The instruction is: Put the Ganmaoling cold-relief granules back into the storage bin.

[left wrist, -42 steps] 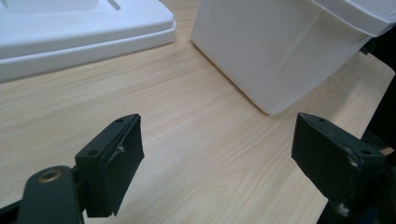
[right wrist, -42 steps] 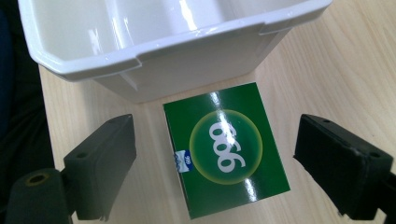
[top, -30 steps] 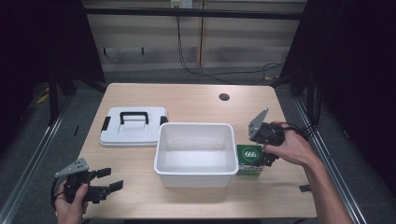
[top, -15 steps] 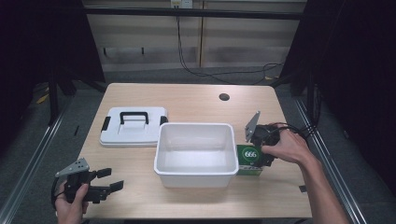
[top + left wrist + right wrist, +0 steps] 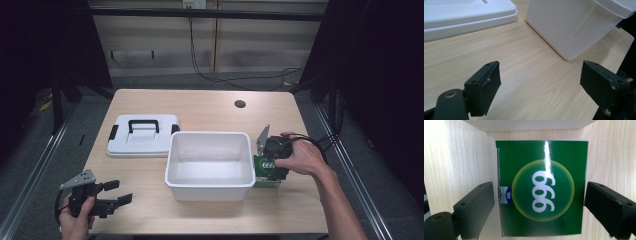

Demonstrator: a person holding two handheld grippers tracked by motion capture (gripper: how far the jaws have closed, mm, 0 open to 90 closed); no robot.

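A green box (image 5: 265, 171) marked 666 lies flat on the table against the right wall of the white tub (image 5: 209, 182). My right gripper (image 5: 272, 162) hangs over that box, open, one jaw on each side of it. In the right gripper view the green box (image 5: 541, 187) sits between the two jaws of the right gripper (image 5: 539, 205), with small gaps at both sides. My left gripper (image 5: 116, 192) rests open at the table's front left corner. In the left gripper view the left gripper (image 5: 540, 82) has bare wood between its jaws, and the tub (image 5: 574, 25) stands ahead.
A white lid (image 5: 142, 136) with a black handle lies left of the tub. The wooden table (image 5: 200, 107) has a round hole (image 5: 240, 104) near its far edge. Cables trail off the right side by the person's hand (image 5: 302, 157).
The right gripper has dropped lower and shifted slightly left over the green box. The left gripper has stayed where it was.
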